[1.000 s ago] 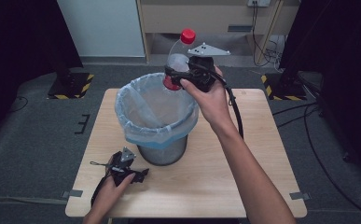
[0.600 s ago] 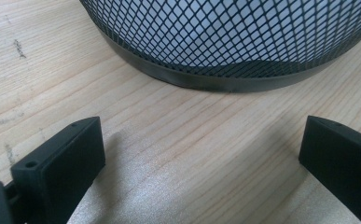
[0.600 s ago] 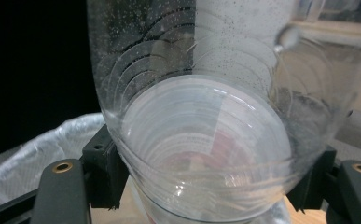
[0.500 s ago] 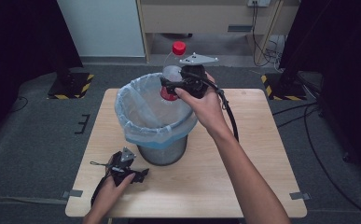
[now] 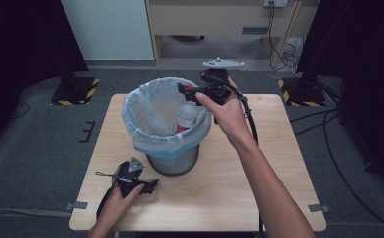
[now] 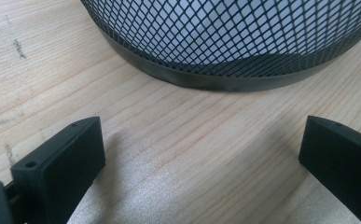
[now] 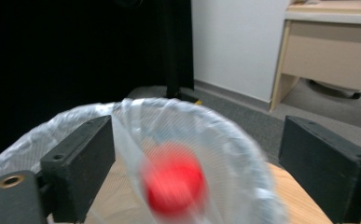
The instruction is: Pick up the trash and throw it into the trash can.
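Bottle (image 5: 185, 118): I see a clear plastic bottle with a red cap (image 7: 172, 184), inside the bin and free of both grippers. In the right gripper view it is a red smear, so I read it as probably mid-fall, cap toward the camera.
Bin (image 5: 172, 158): black mesh wastebasket, upright on the wooden table (image 5: 259, 183), lined with a pale blue bag (image 5: 145, 106) folded over the rim.
Right gripper (image 5: 192, 91): held in my right hand above the far right edge of the bin; its 2 jaws stand wide apart with nothing between them, the bottle let go.
Left gripper (image 5: 147, 186): resting on the table just beside the bin's base on the near left; its 2 jaws are spread, bare wood between them, the mesh (image 6: 225, 37) close ahead.
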Tool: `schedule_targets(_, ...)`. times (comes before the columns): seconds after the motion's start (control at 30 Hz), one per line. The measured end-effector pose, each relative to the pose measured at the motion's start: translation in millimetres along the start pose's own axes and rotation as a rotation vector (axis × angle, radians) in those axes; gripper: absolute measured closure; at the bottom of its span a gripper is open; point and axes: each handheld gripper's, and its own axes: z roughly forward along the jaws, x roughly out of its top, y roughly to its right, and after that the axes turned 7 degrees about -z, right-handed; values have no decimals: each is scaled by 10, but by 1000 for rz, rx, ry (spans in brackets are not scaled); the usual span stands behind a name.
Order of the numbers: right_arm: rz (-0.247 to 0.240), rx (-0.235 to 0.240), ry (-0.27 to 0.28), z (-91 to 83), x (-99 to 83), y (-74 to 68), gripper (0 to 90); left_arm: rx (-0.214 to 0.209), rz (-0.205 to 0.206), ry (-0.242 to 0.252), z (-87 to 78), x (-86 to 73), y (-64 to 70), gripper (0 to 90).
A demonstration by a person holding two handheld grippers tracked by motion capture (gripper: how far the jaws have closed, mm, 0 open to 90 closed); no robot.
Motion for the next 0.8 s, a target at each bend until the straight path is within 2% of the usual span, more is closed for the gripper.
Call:
schedule_targets(0.17,45,-49,40,-182,-24,218,94,0,-1,1,1,0,1,0)
schedule_targets(0.2,67,-72,47,-235,-60,306,94,0,-1,1,1,0,0,0)
schedule_targets(0.23,67,-72,47,-235,-60,306,94,0,-1,1,1,0,0,0)
schedule_targets(0.3,89,-113,44,-287,-142,441,92,0,0,0,1,0,0,0)
schedule_targets(0.33,89,-113,44,-287,-142,441,92,0,-1,0,1,0,1,0)
schedule_targets(0.57,127,-218,-11,-318,-350,714,92,0,-1,1,1,0,1,0)
schedule_targets(0.6,127,-218,-11,-318,-350,714,92,0,-1,1,1,0,1,0)
schedule_targets(0.63,139,-245,-16,-322,-419,784,92,0,-1,1,1,0,1,0)
schedule_targets(0.73,147,-260,-27,-318,-473,834,94,0,-1,1,1,0,1,0)
schedule_targets(0.8,148,-288,-68,-301,-574,914,95,0,-1,1,1,0,1,0)
